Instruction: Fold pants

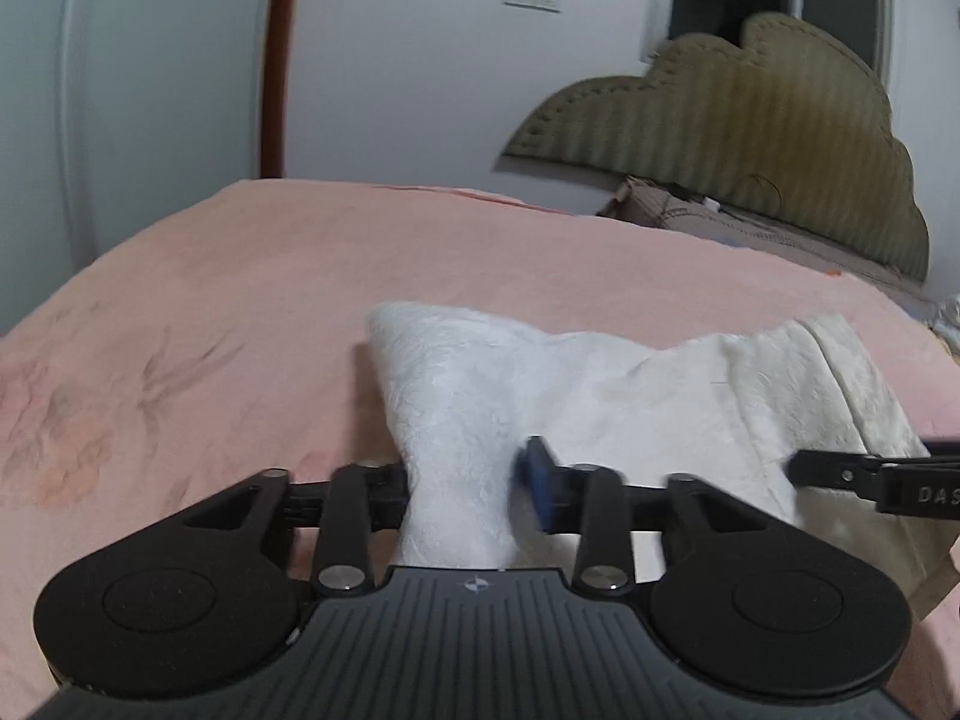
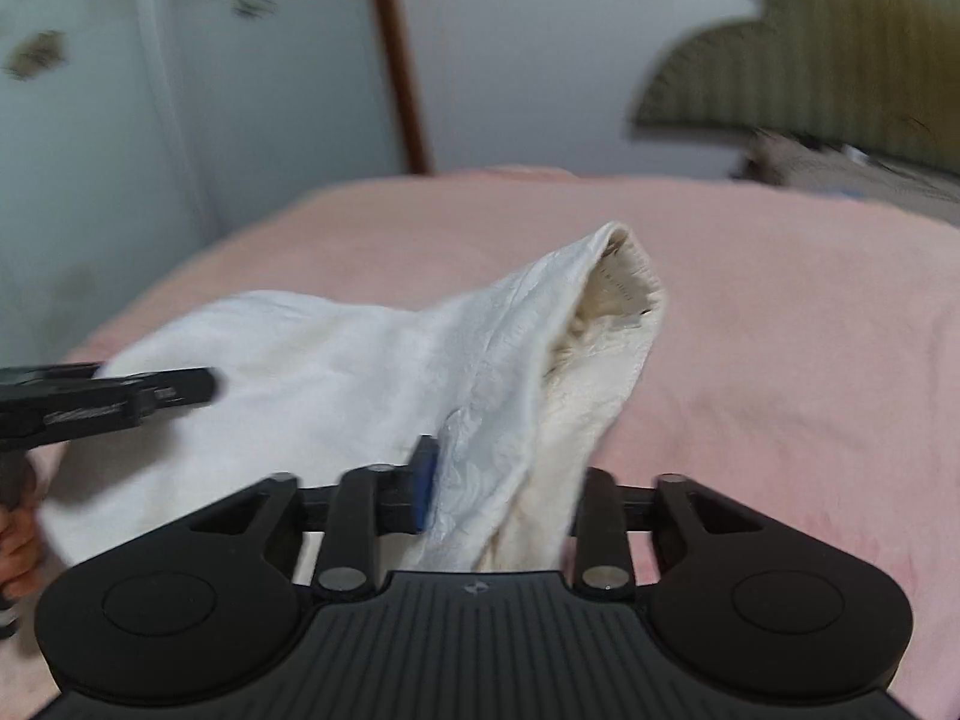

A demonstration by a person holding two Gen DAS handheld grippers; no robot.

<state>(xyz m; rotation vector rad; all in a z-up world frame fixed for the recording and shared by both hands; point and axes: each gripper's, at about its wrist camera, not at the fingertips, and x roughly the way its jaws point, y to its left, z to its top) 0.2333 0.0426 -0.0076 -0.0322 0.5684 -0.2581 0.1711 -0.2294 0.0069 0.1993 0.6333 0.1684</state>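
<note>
White textured pants [image 1: 600, 384] lie bunched on a pink bedspread [image 1: 240, 300], stretched between both grippers. My left gripper [image 1: 471, 480] stands open, and a bunch of the cloth fills the gap loosely. Its blue pad [image 1: 540, 480] touches the cloth, and the other finger is hidden behind it. My right gripper [image 2: 501, 480] is also open around the pants [image 2: 336, 360], near the open waistband [image 2: 624, 294]. Each gripper shows in the other's view: the right one [image 1: 804, 468] at the right edge and the left one [image 2: 204, 387] at the left edge.
The pink bedspread [image 2: 780, 330] spreads wide around the pants. An olive padded headboard [image 1: 750, 120] stands at the back right, with bedding below it. A white wall, a wardrobe door and a brown wooden post [image 1: 279, 60] lie behind. A person's hand [image 2: 18, 546] holds the left gripper.
</note>
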